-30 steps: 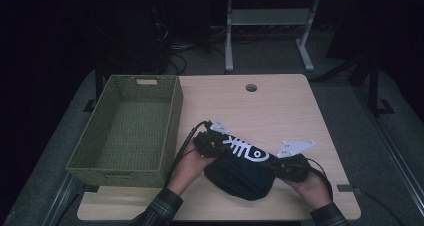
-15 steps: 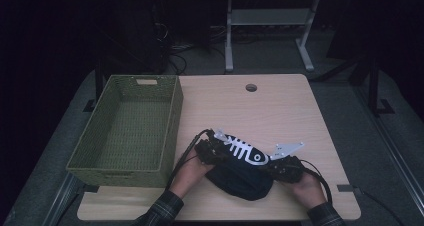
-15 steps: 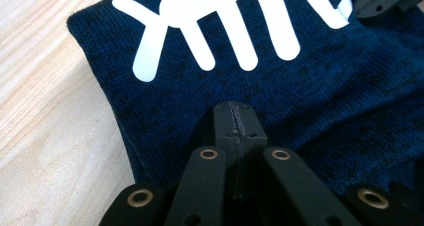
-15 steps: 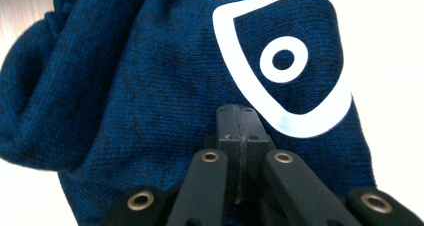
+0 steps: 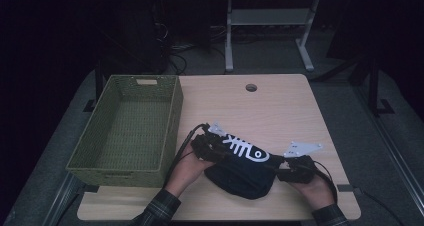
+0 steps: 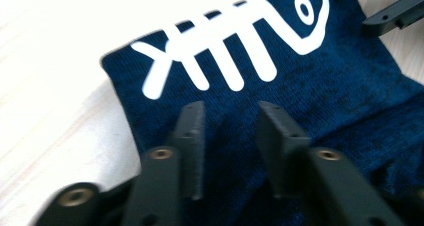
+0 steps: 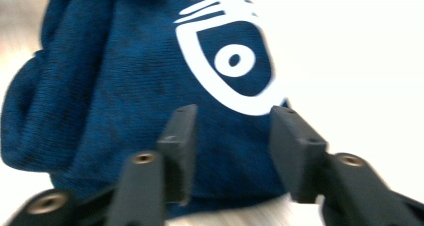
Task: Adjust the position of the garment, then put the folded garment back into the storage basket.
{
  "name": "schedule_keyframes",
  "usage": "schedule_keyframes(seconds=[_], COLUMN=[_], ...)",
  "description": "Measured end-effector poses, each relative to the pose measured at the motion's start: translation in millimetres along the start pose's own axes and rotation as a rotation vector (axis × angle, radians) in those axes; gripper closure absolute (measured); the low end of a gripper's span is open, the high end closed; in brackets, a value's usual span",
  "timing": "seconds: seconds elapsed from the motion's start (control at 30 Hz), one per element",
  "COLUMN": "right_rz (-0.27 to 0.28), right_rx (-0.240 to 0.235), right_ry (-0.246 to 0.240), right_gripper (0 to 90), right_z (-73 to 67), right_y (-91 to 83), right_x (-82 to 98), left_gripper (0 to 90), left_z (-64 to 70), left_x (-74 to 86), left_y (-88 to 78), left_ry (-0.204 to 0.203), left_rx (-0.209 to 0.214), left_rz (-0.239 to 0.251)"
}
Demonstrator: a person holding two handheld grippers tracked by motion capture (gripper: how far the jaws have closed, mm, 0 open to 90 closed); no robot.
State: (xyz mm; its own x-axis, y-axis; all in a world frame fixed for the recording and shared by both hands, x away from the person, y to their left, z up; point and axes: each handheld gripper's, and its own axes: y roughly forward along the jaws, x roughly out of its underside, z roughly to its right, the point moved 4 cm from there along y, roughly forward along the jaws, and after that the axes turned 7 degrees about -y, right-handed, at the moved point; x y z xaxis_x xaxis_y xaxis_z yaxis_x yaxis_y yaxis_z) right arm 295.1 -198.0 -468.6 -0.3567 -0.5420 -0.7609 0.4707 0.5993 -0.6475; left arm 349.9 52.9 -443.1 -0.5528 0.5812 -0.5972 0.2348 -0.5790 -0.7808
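**Jaws parted over the folded cloth**

My left gripper (image 6: 230,131) and right gripper (image 7: 232,136) have just been opening; both jaws stand apart over the navy fish-bone cloth (image 5: 240,163), gripping nothing. It lies folded on the desk (image 5: 280,111), beside the green basket (image 5: 125,126).

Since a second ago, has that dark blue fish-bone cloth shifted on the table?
No: the cloth lies as far from the green basket, beside the table's near edge.
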Motion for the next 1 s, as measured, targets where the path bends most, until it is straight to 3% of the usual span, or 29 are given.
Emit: schedule_keyframes(seconds=[0.2,0.33,0.47,0.63,1.0], right_rz=[0.019,-0.010,-0.055,-0.104,-0.100], right_rx=[0.114,0.183,0.206,0.233,0.235], right_ry=[0.063,0.109,0.167,0.186,0.195], right_gripper=[29.0,13.8,7.8,2.2,2.1], right_z=[16.6,28.3,37.3,43.6,45.8], right_y=[-21.2,-29.0,-29.9,-23.9,-19.6], right_x=[19.3,39.5,59.9,72.3,75.9], left_gripper=[39.0,31.0,25.9,24.5,23.9], left_z=[-10.5,-18.2,-23.0,-26.0,-31.8], left_x=[-0.3,2.4,4.9,7.1,14.0], left_y=[-3.8,-1.4,2.7,6.7,19.6], left_ry=[-0.067,-0.102,-0.111,-0.119,-0.132], left_rx=[-0.022,-0.024,-0.023,-0.021,-0.021], left_rz=[0.024,0.027,0.015,0.007,-0.045])
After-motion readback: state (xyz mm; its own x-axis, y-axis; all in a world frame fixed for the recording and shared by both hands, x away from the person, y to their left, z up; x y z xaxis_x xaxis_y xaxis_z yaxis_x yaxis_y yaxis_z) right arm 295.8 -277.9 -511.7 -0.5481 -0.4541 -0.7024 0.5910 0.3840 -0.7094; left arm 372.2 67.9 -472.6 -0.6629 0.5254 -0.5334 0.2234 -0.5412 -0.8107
